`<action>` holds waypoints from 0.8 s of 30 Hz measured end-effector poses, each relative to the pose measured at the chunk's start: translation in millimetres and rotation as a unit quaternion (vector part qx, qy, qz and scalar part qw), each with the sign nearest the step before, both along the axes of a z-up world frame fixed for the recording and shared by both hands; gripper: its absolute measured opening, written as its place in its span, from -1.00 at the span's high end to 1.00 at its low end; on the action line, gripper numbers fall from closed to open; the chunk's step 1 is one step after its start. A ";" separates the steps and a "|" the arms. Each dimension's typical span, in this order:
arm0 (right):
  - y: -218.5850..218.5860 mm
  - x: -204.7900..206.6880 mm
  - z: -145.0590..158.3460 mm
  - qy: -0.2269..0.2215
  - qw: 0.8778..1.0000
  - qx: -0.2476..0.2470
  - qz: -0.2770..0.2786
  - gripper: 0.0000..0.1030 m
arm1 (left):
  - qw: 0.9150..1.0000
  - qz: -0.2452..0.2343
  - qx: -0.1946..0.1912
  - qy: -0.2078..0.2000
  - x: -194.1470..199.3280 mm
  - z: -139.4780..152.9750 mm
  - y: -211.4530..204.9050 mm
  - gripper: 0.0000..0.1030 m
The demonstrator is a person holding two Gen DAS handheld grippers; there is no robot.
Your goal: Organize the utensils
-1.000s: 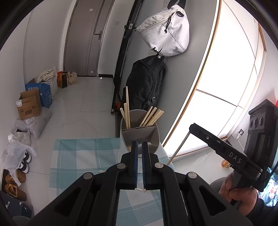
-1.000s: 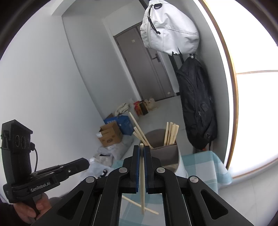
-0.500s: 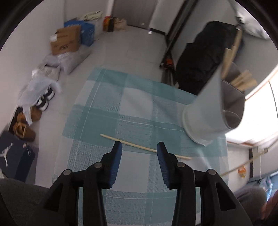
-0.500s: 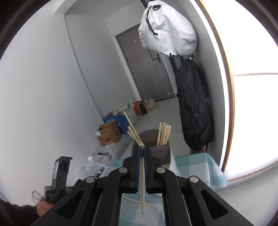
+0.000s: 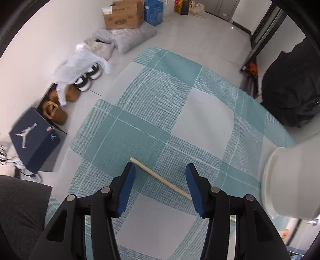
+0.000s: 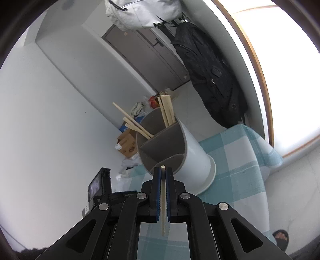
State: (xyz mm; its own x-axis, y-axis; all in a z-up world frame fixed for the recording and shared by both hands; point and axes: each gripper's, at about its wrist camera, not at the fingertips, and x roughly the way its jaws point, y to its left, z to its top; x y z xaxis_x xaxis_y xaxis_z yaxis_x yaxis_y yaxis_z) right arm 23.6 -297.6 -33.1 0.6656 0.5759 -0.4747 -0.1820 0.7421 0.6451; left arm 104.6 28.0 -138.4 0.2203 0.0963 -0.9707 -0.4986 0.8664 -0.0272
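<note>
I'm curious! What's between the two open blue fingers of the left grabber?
A chopstick lying on the checked cloth, as the left wrist view shows.

A white jumping-man Jordan sign stood on the dark blue shoe box on the floor. The print on the brown cardboard box was too blurry to read.

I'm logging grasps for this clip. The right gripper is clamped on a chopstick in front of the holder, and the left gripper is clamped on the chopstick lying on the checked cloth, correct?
Not quite. The left gripper is open, its jaws spread above the loose chopstick on the checked cloth, as the left wrist view shows. The right gripper is indeed clamped on a chopstick in front of the holder.
</note>
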 end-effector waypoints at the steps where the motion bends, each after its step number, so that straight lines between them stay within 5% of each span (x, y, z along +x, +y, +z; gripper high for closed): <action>1: -1.6 1.0 -2.1 0.006 1.000 0.005 -0.001 0.92 | 1.000 -0.002 0.024 0.003 -0.3 -0.1 -4.4 0.31; 2: -2.9 1.0 -3.0 0.009 1.000 0.009 -0.001 0.92 | 0.999 -0.009 0.029 -0.009 -1.7 -0.4 -9.2 0.61; 4: -4.0 -1.1 -1.5 0.007 1.000 0.011 -0.002 0.92 | 0.999 -0.024 0.045 -0.013 -2.9 0.2 -15.2 0.79; 10: -5.6 -1.7 2.0 0.002 1.000 0.009 -0.008 0.92 | 0.992 -0.092 0.087 -0.032 -10.0 -0.1 -21.6 0.93; 16: -2.3 -2.9 1.9 0.000 1.000 0.005 -0.008 0.92 | 0.985 -0.157 0.041 -0.066 -29.1 7.4 2.5 0.99; 20: 5.9 -4.1 4.5 -0.010 1.000 -0.014 -0.002 0.92 | 0.978 -0.155 0.004 -0.139 -48.0 36.1 16.5 0.99; 24: 16.2 -7.5 7.5 -0.025 0.999 -0.038 0.006 0.92 | 0.962 -0.180 -0.024 -0.203 -65.5 70.1 11.5 0.99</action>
